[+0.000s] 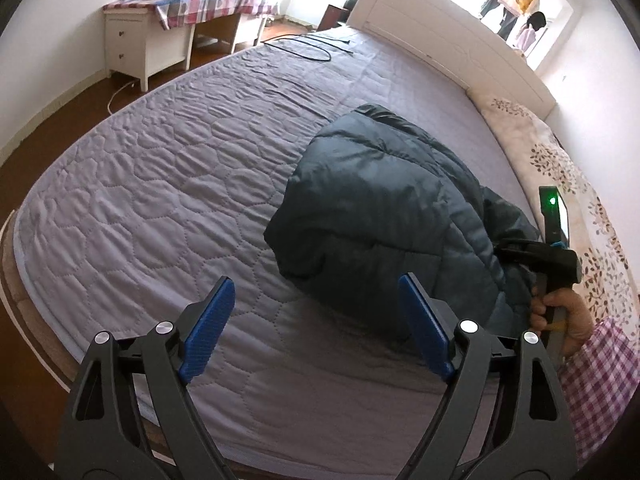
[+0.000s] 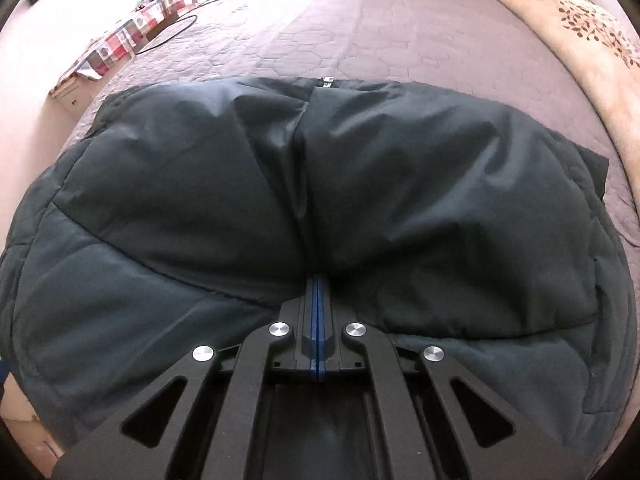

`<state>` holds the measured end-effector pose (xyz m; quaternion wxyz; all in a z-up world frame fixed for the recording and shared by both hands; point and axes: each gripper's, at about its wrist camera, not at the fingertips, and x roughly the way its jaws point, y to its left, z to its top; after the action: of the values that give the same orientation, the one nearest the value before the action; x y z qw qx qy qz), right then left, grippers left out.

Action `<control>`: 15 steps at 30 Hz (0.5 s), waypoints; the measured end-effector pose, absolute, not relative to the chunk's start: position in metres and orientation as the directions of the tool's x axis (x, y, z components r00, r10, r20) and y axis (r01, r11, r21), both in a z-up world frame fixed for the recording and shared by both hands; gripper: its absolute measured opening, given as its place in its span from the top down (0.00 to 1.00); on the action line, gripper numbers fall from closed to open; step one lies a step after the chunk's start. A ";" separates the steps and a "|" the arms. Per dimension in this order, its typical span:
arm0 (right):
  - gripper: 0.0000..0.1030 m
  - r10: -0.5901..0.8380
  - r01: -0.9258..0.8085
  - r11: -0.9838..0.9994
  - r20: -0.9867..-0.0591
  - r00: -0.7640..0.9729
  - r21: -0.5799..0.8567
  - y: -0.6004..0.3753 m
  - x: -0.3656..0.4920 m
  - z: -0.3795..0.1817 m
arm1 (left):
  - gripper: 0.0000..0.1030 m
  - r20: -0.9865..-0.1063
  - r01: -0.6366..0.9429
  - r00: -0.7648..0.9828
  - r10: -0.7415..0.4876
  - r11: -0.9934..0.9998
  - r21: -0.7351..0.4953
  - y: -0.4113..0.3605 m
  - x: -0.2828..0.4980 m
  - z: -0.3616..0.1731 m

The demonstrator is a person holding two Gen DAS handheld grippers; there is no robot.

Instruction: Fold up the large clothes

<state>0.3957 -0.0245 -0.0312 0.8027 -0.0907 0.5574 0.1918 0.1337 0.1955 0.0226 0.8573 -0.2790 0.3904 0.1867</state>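
Mostly the dark puffer jacket (image 2: 280, 184) fills the right wrist view, so the right claw (image 2: 317, 280) shows only its blue pads pressed together — their tips sink into the fabric, and whether cloth is pinched I cannot tell. From the left wrist view, that tool is partly behind the jacket, gripped by a hand (image 1: 568, 320). Nothing lies in the wide-spread left claw (image 1: 314, 320). Jacket sits folded on the grey quilted bed (image 1: 160, 184); beyond — a white headboard (image 1: 440, 36), a checked-cloth tabletop (image 1: 208, 2).

A grey quilted bed cover (image 1: 160, 168) carries a black cable (image 1: 308, 46); beyond stand a white drawer unit (image 1: 132, 46), a checked cloth (image 1: 200, 4) and, at the right edge, perhaps a floral pillow (image 1: 560, 160).
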 end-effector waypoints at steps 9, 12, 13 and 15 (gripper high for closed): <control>1.00 0.181 -0.382 0.923 -0.931 0.316 0.050 -0.024 0.397 -0.032 | 0.17 -0.792 -0.549 0.606 0.080 0.762 -0.343 0.194 0.138 0.018; 1.00 0.205 -0.360 0.929 -0.931 0.301 0.089 -0.029 0.398 -0.025 | 0.17 -0.791 -0.552 0.607 0.081 0.759 -0.345 0.193 0.135 0.021; 0.94 0.231 -0.349 0.929 -0.929 0.288 0.123 -0.033 0.398 -0.020 | 0.17 -0.790 -0.551 0.608 0.081 0.759 -0.347 0.192 0.135 0.022; 0.83 0.278 -0.330 0.927 -0.918 0.282 0.180 -0.043 0.394 -0.008 | 0.17 -0.790 -0.552 0.607 0.082 0.759 -0.345 0.191 0.133 0.023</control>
<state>0.3942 -0.0426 -0.0079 0.8003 -0.0227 0.5682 0.1899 0.1331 0.1913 0.0234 0.8474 -0.2924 0.4017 0.1872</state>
